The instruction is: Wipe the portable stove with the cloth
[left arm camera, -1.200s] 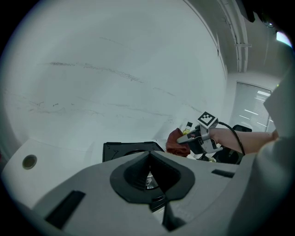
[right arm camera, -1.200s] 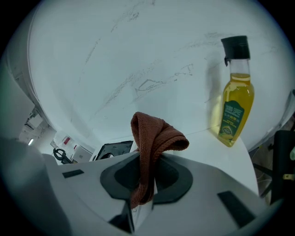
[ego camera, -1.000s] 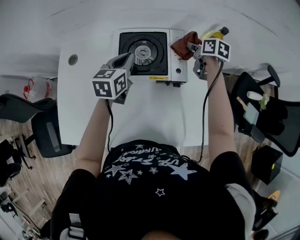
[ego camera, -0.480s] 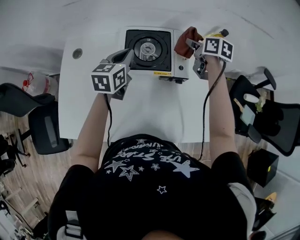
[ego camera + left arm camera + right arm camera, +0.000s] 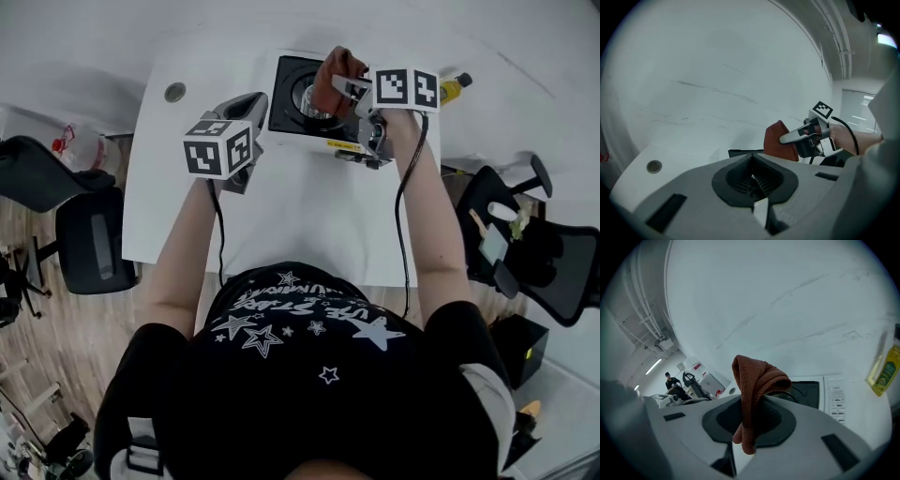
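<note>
Since the brick-red terry cloth [image 5: 757, 380] is caught only by a narrow pinch in the clamped jaws of the right gripper [image 5: 354, 91], dragging it over the raised burner ring of the white-and-black portable gas stove [image 5: 286, 105] could snag it and pull it free. It hangs above the stove's middle, its long axis roughly upright, with the folded crest up and the loose ends down. The left gripper [image 5: 752, 180], closed on nothing, hovers just left of the stove without bracing it, so a hard wipe may slide the stove.
</note>
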Demonstrator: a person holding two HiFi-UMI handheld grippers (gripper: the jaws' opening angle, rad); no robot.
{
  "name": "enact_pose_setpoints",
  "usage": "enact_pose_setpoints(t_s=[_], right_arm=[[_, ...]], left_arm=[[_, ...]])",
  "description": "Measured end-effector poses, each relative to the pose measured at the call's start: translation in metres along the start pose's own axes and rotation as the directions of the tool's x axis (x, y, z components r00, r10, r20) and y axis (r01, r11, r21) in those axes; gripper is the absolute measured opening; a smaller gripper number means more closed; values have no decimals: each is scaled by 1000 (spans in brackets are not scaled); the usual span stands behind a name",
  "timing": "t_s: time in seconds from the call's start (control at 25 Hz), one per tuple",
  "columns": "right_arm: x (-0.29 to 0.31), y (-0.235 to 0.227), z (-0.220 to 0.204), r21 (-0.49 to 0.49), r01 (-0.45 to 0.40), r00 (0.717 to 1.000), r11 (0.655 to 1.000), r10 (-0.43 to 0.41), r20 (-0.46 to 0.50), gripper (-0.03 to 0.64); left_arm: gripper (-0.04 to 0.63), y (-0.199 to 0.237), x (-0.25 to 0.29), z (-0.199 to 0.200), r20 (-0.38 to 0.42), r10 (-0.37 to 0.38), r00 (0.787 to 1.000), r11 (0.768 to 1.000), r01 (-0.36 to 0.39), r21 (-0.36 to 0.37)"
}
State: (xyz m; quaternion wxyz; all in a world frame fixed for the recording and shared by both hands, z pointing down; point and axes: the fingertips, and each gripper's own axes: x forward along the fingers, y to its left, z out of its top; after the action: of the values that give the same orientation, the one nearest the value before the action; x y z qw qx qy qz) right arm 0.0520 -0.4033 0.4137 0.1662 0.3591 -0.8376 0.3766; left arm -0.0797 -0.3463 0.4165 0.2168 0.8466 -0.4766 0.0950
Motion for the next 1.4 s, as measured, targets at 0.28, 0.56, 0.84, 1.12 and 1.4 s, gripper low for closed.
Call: enact_pose_setpoints(t_s=[0.28,0.56,0.84,1.12,1.4], right_arm=[[60,57,-28,-29,-110,987,994,106,-119,60],[106,74,-42,-39,-147,972,988,137,-191,60],[137,69,-42,-3,-152,968,988,149,-201,60],[159,51,-56,19,-122,962,992,123,-246,60],[155,37,-55,22,-93,965,995,96,-244,60]], left_arm=[[8,29,-13,-18,-10,42,999,997,-43,-64],[8,45,-13,-28,-29,59,998,994,-61,-87],[8,57,-8,-32,-41,68,997,992,-72,-104],[8,60,1,-43,-65,62,996,990,-70,-125],[8,62,9,-48,-77,53,996,989,-63,-133]])
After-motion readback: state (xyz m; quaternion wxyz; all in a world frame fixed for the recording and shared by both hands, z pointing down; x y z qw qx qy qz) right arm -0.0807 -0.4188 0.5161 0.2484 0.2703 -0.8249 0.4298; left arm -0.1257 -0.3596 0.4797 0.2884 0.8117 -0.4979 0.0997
